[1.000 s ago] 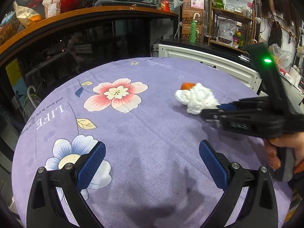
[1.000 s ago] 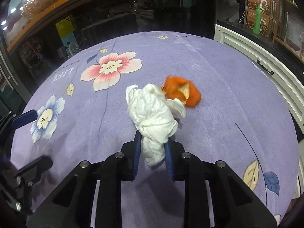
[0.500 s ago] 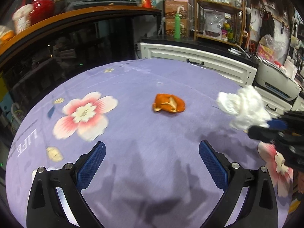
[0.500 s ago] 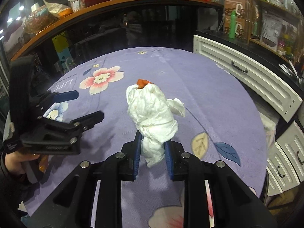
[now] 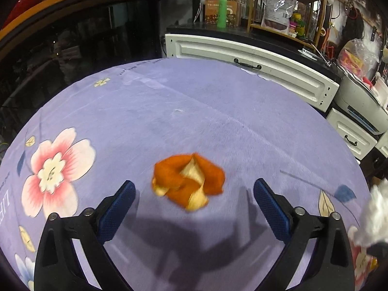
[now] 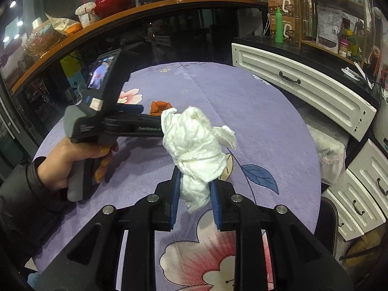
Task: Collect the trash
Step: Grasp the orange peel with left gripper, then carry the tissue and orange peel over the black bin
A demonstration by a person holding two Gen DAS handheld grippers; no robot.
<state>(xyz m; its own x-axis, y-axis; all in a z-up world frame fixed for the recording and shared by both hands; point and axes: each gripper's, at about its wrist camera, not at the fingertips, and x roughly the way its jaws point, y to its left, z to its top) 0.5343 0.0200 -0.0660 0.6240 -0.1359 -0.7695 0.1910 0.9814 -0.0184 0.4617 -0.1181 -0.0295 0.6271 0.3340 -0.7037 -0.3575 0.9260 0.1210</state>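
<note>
Left wrist view: left gripper [image 5: 194, 195] fingers spread wide, curled orange fruit peel [image 5: 188, 181] between them, mid purple floral-cloth surface [image 5: 194, 111]. Peel light, limp: pinch across thick curl. Right gripper [image 6: 195, 195] fingers clamp soft crumpled white tissue wad [image 6: 196, 143], aloft near surface's right edge.

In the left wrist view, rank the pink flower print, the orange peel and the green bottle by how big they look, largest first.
1. Pink flower print and orange peel: close in apparent size, so no clear order.
2. Green bottle: smallest as seen, though it stands far back on the counter, so distance shrinks it.
</note>
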